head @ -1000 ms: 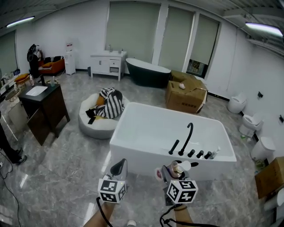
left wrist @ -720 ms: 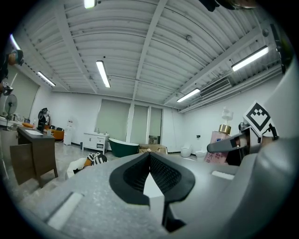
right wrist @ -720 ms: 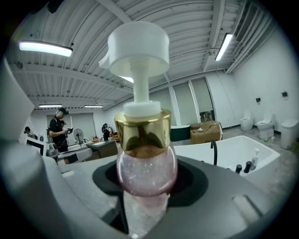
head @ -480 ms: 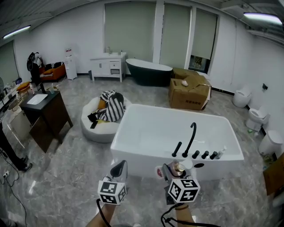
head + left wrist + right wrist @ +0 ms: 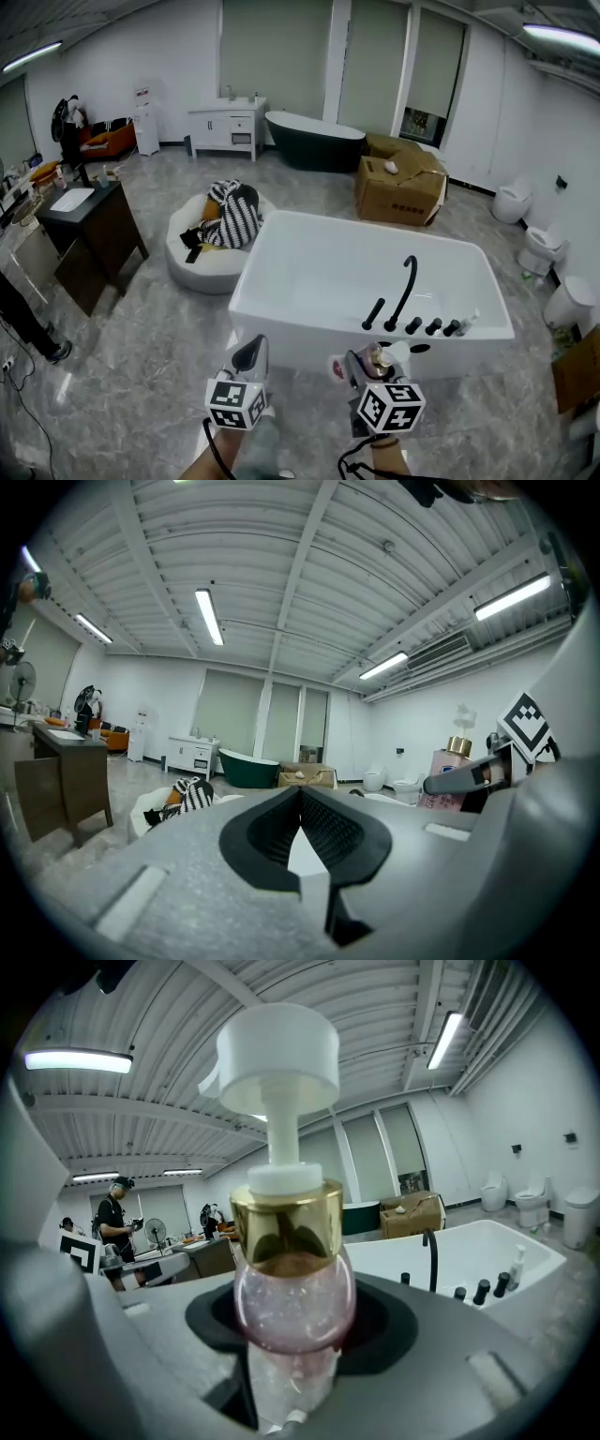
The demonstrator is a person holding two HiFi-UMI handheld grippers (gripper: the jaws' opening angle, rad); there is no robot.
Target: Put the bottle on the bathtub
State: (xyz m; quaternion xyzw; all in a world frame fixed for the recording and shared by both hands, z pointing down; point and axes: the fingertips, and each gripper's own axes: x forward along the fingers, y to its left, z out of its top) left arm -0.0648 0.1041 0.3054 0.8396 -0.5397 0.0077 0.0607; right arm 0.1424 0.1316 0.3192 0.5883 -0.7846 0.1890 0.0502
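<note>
My right gripper [image 5: 367, 364] is shut on a pink pump bottle [image 5: 292, 1288] with a gold collar and white pump head; the bottle [image 5: 377, 357] stands upright between the jaws, just short of the near rim of the white bathtub [image 5: 281, 323]. A black tap [image 5: 403, 291] and knobs line that rim's right part. My left gripper [image 5: 249, 358] is held beside it to the left, jaws closed together with nothing between them [image 5: 302, 829]. The bottle [image 5: 452, 772] also shows at the right of the left gripper view.
A small clear bottle [image 5: 469, 323] stands on the tub's rim at the right. A round white cushion with striped cloth [image 5: 217, 239] lies left of the tub. A dark cabinet [image 5: 89, 234], cardboard boxes [image 5: 398, 187], a black tub [image 5: 314, 141] and toilets [image 5: 544, 253] stand around.
The view has shifted slightly and the tub sits a little nearer. Both grippers hold the same pose, the bottle still in the right one.
</note>
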